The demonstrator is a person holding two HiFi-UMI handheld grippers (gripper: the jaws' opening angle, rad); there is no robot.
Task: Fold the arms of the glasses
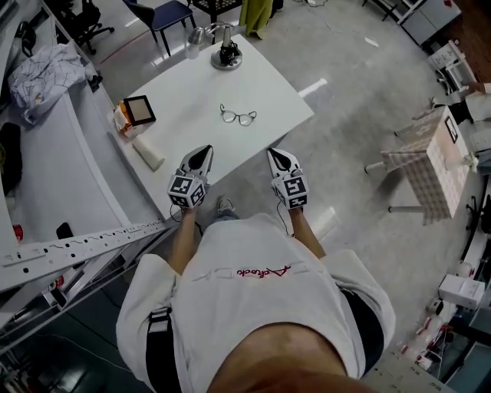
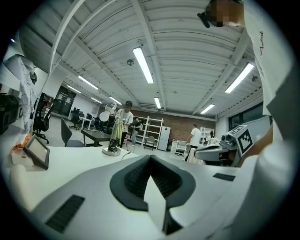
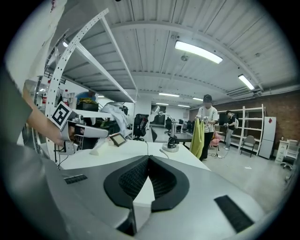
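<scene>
A pair of thin dark-rimmed glasses (image 1: 238,116) lies lenses-up near the middle of the white table (image 1: 184,92). Both grippers hover at the table's near edge, well short of the glasses. The left gripper (image 1: 203,152) is over the table's near corner, and the right gripper (image 1: 277,153) is just off the edge, over the floor. Each points toward the table. In the left gripper view the gripper's (image 2: 150,157) black pads meet at the tip with nothing between them. The right gripper view shows the same for the right gripper (image 3: 148,158). The glasses do not show in either gripper view.
On the table stand a small framed screen (image 1: 140,110), a white roll (image 1: 148,153) at the left edge and a round-based stand (image 1: 227,55) at the far end. A blue chair (image 1: 165,15) stands beyond. A checked-cloth stand (image 1: 430,165) is at the right, and shelving with cloth (image 1: 42,69) at the left.
</scene>
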